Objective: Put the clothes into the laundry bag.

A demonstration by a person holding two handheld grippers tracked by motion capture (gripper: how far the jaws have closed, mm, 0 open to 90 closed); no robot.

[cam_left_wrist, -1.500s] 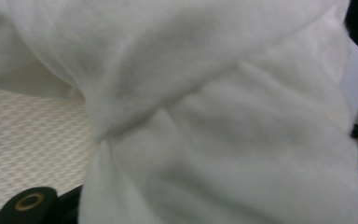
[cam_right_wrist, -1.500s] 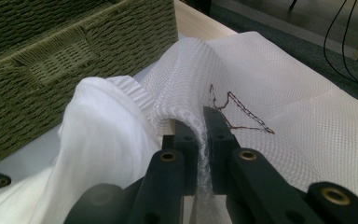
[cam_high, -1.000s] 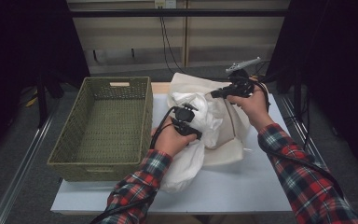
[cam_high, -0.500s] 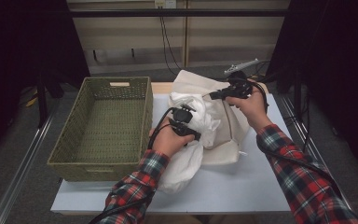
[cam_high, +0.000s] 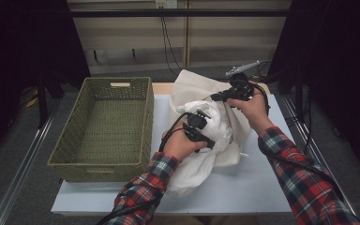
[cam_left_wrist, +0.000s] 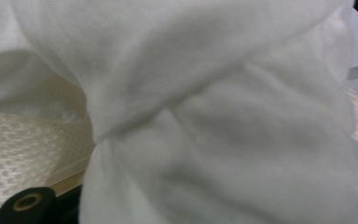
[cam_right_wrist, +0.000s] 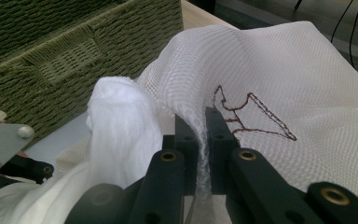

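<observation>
A white mesh bag (cam_high: 192, 86) with a brown stitched mark lies on the table, its edge lifted. My right gripper (cam_high: 220, 97) is shut on that edge; in the right gripper view the mesh (cam_right_wrist: 284, 84) is pinched between the jaws (cam_right_wrist: 201, 119). A bulky white cloth (cam_high: 192, 168) sits at the bag's mouth and trails toward the table's front. My left gripper (cam_high: 210, 137) is buried in this cloth and shut on it. In the left gripper view the cloth (cam_left_wrist: 223, 116) crowds the lens, with mesh (cam_left_wrist: 18, 149) behind it at the left.
A green woven basket (cam_high: 147, 117) with nothing in it stands on the left half of the table, close beside the cloth. The white tabletop (cam_high: 262, 183) is bare at the front right. Dark curtains and cables lie beyond the table's far edge.
My left hand has shifted a little to the right and down, carrying the white cloth deeper against the bag. The right hand has held still.
</observation>
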